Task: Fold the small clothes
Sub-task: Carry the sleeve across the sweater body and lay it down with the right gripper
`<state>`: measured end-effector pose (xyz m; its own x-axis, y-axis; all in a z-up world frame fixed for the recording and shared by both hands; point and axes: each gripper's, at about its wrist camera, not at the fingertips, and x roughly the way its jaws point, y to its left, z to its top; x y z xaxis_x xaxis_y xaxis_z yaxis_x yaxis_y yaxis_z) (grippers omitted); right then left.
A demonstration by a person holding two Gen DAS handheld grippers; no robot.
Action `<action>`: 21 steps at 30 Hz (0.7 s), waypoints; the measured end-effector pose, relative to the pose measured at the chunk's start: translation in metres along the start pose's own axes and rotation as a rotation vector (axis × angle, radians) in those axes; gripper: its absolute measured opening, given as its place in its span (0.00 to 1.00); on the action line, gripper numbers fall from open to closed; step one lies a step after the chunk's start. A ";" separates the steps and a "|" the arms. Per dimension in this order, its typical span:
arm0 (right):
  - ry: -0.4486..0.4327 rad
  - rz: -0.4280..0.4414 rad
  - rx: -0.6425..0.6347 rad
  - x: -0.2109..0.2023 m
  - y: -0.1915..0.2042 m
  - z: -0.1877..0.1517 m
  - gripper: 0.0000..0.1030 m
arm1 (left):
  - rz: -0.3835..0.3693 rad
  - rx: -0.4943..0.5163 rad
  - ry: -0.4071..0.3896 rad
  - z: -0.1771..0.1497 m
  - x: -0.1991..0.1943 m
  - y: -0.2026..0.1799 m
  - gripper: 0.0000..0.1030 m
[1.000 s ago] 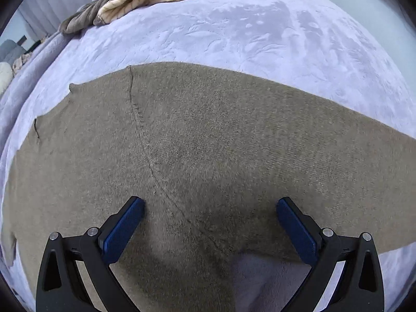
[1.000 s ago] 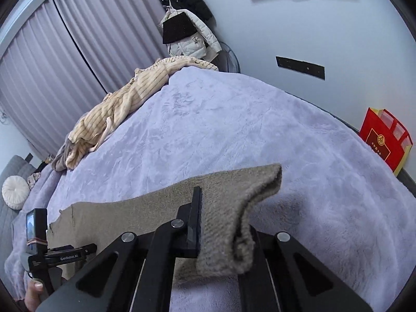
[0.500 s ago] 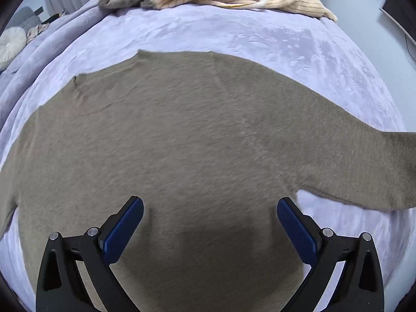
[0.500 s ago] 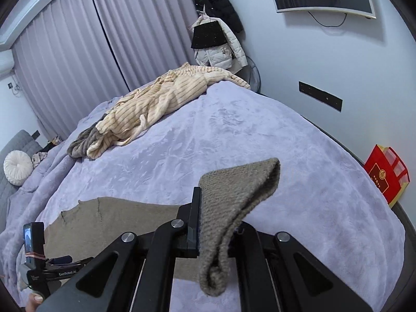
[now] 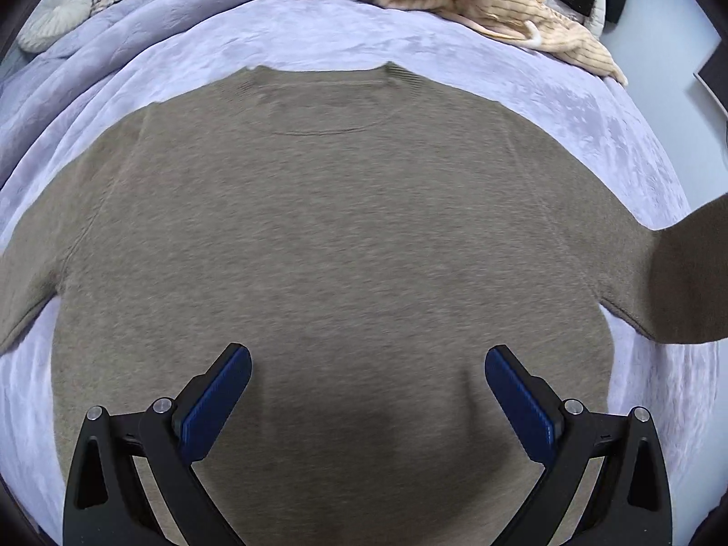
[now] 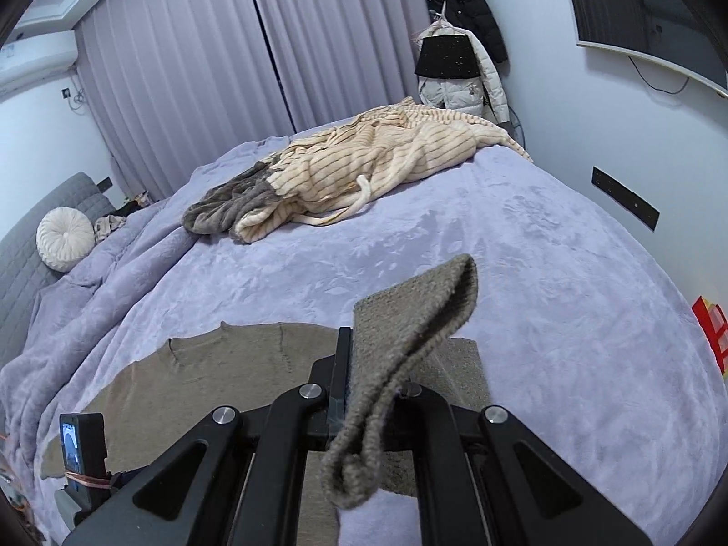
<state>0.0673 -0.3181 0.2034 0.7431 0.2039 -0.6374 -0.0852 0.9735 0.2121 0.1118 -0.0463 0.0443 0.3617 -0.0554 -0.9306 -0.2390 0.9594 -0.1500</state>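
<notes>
Lavender plush bedding covers the bed [image 6: 523, 236], which fills both views; pleated curtains [image 6: 182, 68] close off the far wall in the right wrist view only, and a wall screen [image 6: 637, 22] there is cut by the frame edge. Coats [image 6: 459, 45] hang in the corner, their lower parts hidden behind the bed's far edge.

Spread flat on the bed lies the brown sweater [image 5: 341, 236], neckline toward the far side. From the left wrist camera almost all of its body shows, but its hem runs out of the bottom of the picture and its one sleeve at the left edge is cut off. Its other sleeve [image 6: 409, 341] rises off the bed at the right edge there, blurred and dark; only the right wrist view shows where it goes: doubled over and pinched in the right tongs [image 6: 364, 405], which are clenched on the knit, the cuff end drooping in a loop below them.

A heap of cream striped and grey clothing [image 6: 364, 168] sits near the far side, well apart from the sweater. A round white cushion [image 6: 63, 239] rests by the grey headboard.

The left tongs [image 5: 366, 382] hang over the sweater's lower body, spread wide with nothing between the blue pads [image 5: 214, 400]; whether the tips touch the knit cannot be told. In the right wrist view they appear only as a small device at the lower left, half hidden.
</notes>
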 end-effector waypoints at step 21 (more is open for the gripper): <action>0.126 0.036 -0.265 0.068 0.202 -0.060 0.05 | 0.001 -0.102 -0.038 -0.013 -0.021 0.124 1.00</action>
<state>0.0609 -0.1014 0.1580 0.6498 0.2337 -0.7233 -0.2924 0.9552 0.0459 0.0625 0.0702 0.0407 0.3947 -0.0416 -0.9179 -0.3294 0.9262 -0.1836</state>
